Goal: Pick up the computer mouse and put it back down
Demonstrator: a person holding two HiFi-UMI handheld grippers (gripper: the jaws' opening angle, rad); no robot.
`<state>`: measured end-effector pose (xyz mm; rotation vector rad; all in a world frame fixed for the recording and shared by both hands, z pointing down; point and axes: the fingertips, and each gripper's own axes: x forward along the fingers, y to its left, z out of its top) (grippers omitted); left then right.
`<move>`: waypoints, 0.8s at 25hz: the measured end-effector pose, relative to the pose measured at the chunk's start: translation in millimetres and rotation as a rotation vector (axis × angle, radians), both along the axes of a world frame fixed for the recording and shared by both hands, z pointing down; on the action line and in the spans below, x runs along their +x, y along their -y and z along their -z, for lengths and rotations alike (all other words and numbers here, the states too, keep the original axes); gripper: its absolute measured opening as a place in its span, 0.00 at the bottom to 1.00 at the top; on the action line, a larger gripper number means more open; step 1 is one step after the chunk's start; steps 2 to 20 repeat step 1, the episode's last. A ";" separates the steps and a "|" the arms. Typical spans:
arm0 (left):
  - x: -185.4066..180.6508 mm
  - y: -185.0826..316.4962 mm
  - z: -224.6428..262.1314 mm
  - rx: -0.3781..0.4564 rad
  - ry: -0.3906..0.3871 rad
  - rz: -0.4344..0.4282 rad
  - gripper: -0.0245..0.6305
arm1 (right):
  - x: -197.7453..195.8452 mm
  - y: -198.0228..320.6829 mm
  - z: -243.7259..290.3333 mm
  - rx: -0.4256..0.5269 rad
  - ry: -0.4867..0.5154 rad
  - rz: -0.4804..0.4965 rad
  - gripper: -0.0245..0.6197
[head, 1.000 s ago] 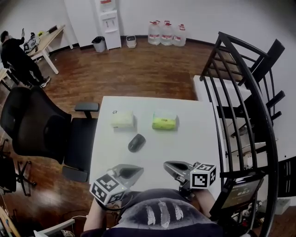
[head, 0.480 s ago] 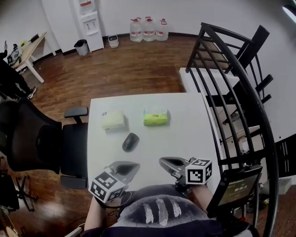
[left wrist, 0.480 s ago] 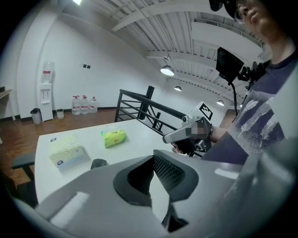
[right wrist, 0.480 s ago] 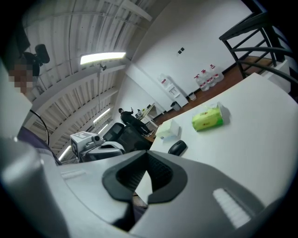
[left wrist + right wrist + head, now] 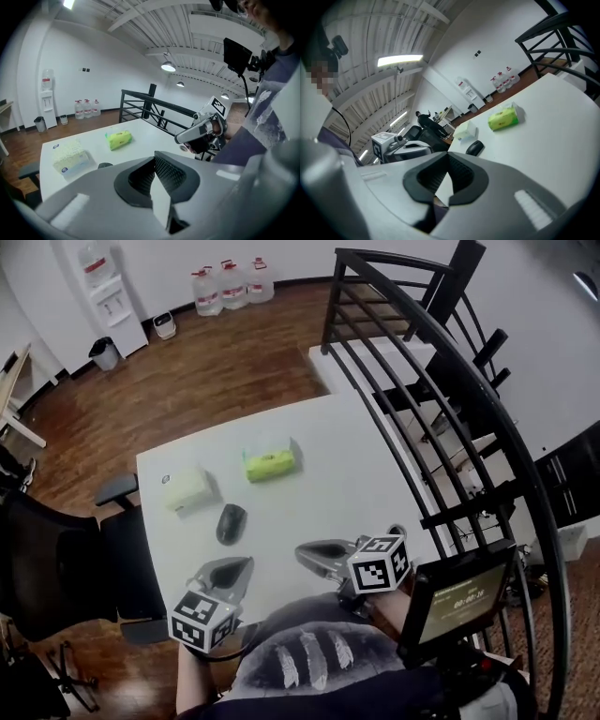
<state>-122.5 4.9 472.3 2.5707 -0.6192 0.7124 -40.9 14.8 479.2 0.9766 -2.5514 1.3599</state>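
Left claw pinched together, empty; right claw likewise (both parked at near edge, reach seemingly not begun). Dark oval computer mouse rests untouched on white tabletop, ahead of left claw.

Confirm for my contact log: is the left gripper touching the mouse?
Apart. The head view shows bare table between the left gripper and the mouse.

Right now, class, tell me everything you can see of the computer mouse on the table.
The computer mouse is a dark, rounded oval with a smooth, plastic-looking shell. It lies flat on the white table, just on the near side of the pale pack and apart from it. Only the table touches it; no cable shows.
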 end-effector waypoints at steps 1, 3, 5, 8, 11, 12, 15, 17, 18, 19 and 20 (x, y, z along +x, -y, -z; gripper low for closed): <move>1.7 -1.0 0.3 0.002 0.000 -0.008 0.06 | 1.2 -1.5 -0.1 -0.002 0.001 -0.008 0.04; 1.7 -1.0 0.3 0.002 0.000 -0.008 0.06 | 1.2 -1.5 -0.1 -0.002 0.001 -0.008 0.04; 1.7 -1.0 0.3 0.002 0.000 -0.008 0.06 | 1.2 -1.5 -0.1 -0.002 0.001 -0.008 0.04; 1.7 -1.0 0.3 0.002 0.000 -0.008 0.06 | 1.2 -1.5 -0.1 -0.002 0.001 -0.008 0.04; 1.7 -1.0 0.3 0.002 0.000 -0.008 0.06 | 1.2 -1.5 -0.1 -0.002 0.001 -0.008 0.04; 1.7 -1.0 0.3 0.002 0.000 -0.008 0.06 | 1.2 -1.5 -0.1 -0.002 0.001 -0.008 0.04; 1.7 -1.0 0.3 0.002 0.000 -0.008 0.06 | 1.2 -1.5 -0.1 -0.002 0.001 -0.008 0.04; 1.7 -1.0 0.3 0.002 0.000 -0.008 0.06 | 1.2 -1.5 -0.1 -0.002 0.001 -0.008 0.04; 1.7 -1.0 0.3 0.002 0.000 -0.008 0.06 | 1.2 -1.5 -0.1 -0.002 0.001 -0.008 0.04; 1.7 -1.0 0.3 0.002 0.000 -0.008 0.06 | 1.2 -1.5 -0.1 -0.002 0.001 -0.008 0.04; 1.7 -1.0 0.3 0.002 0.000 -0.008 0.06 | 1.2 -1.5 -0.1 -0.002 0.001 -0.008 0.04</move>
